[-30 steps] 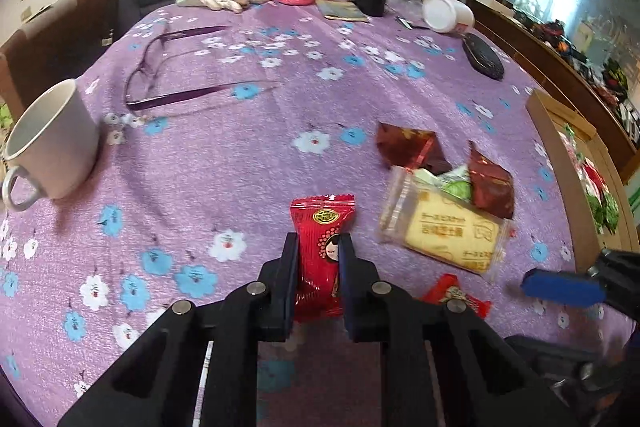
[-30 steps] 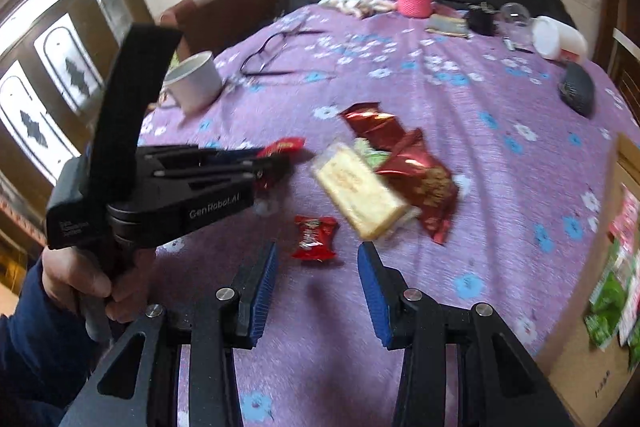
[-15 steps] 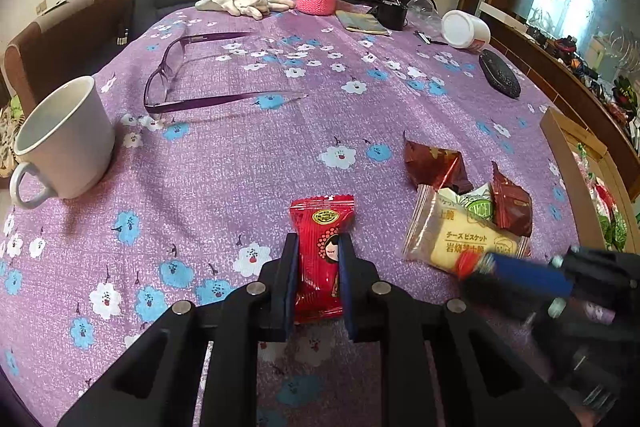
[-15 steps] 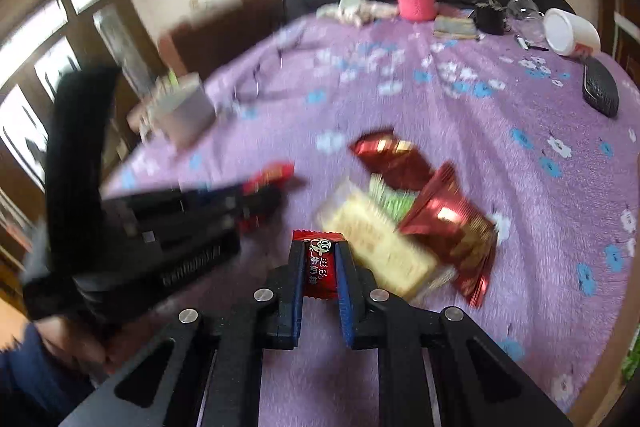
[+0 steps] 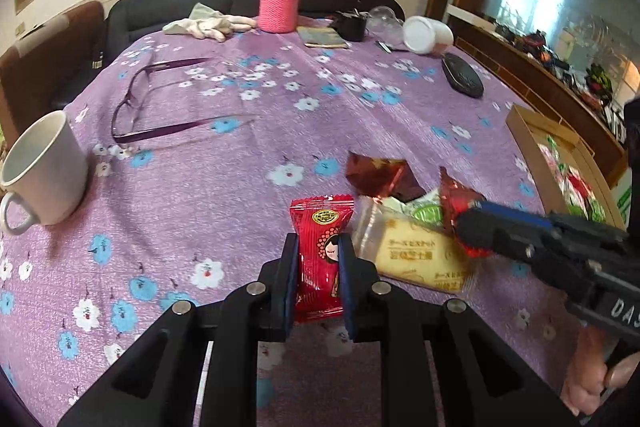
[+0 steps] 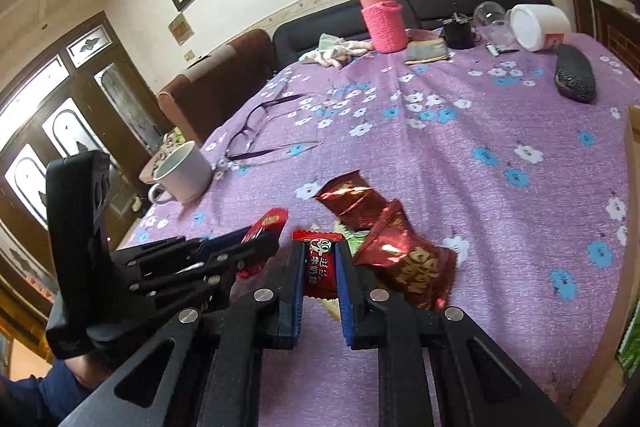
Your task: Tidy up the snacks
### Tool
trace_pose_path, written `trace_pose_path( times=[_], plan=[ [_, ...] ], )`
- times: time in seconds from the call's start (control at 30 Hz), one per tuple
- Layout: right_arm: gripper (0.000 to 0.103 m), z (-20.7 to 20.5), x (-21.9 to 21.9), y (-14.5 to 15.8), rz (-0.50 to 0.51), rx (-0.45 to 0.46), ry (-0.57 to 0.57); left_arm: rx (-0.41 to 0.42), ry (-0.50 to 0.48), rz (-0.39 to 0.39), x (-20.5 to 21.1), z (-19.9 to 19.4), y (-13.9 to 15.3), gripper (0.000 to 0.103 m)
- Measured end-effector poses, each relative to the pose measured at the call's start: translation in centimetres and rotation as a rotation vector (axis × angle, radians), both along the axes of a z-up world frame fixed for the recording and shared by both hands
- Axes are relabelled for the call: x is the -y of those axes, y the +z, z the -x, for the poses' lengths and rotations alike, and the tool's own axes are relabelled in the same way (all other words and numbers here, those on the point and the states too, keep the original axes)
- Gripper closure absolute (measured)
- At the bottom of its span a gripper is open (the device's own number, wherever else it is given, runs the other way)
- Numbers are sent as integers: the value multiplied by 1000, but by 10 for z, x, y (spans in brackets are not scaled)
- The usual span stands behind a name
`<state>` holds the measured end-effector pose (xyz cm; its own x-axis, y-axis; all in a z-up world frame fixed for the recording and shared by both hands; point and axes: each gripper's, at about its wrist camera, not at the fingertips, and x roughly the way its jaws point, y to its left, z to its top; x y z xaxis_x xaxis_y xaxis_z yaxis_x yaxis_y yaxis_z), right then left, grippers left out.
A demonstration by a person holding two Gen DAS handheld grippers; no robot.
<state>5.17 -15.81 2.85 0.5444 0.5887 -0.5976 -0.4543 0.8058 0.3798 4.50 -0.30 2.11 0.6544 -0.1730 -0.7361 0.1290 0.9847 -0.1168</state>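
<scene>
1. Fingers of my left gripper (image 5: 319, 259) are clamping a red snack packet (image 5: 321, 227) with a cartoon girl, held above the purple tablecloth (image 5: 224, 187).
2. I am pinching a small red candy (image 6: 319, 265) in my right gripper (image 6: 319, 267).
3. Beside them, a biscuit pack (image 5: 416, 255) and dark red wrappers (image 6: 396, 251) are lying in a loose pile.
4. At the right edge a wooden tray (image 5: 532, 143) is holding more snacks.

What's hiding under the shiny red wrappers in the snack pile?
A green packet peeks out from under the red wrappers, next to the clear biscuit pack. Only its edge shows; the rest is covered, so I can't tell what snack it is.
</scene>
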Motion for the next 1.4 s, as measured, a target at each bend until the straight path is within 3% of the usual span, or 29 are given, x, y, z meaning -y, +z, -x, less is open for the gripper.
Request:
trace_pose_path(
  times=[0.2,0.57,0.97,1.4],
  plan=[
    [86,-4,6,-5,-24,-44,-7,15,-16,-13,6,3,2,86],
    [86,-2,6,-3,-39,-36,-8,44,7,-37,6,7,5,86],
    [86,0,8,-2,-41,-19,-37,149,16,-165,20,21,14,86],
    [86,2,8,0,-43,-7,-36,167,24,-197,22,23,13,85]
  ],
)
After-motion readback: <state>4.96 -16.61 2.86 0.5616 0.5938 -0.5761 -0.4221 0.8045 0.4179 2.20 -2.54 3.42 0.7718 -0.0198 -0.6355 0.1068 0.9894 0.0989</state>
